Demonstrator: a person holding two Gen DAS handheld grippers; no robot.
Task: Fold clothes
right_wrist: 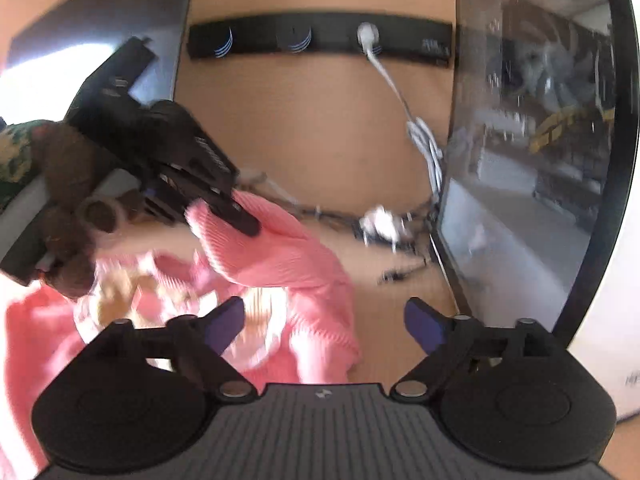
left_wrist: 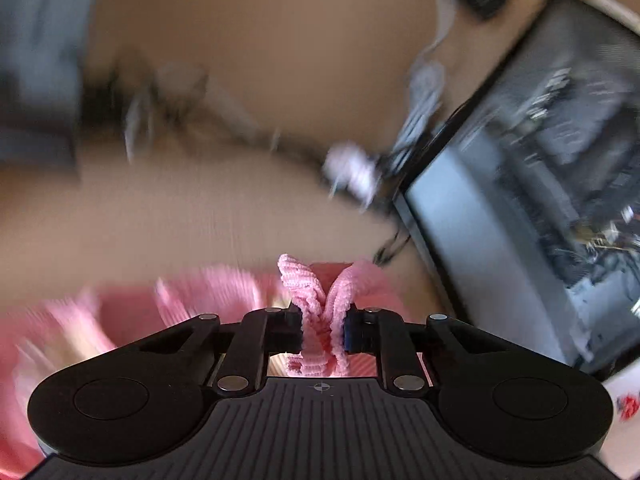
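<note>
No words or numbers can be read. White marks on black power strip [right_wrist: 320, 40] too blurred to be made out.

Pink ribbed knit cloth [left_wrist: 320, 312], soft and matt, bunched between matt black plastic tongs [left_wrist: 322, 330] with dull metal pivot pins. Smooth, matt tan wood-look desk [right_wrist: 320, 120]. Glossy, reflective dark panel [right_wrist: 532, 160] at right. Blue rubbery pads [right_wrist: 424, 328] on right tongs [right_wrist: 324, 326].
</note>
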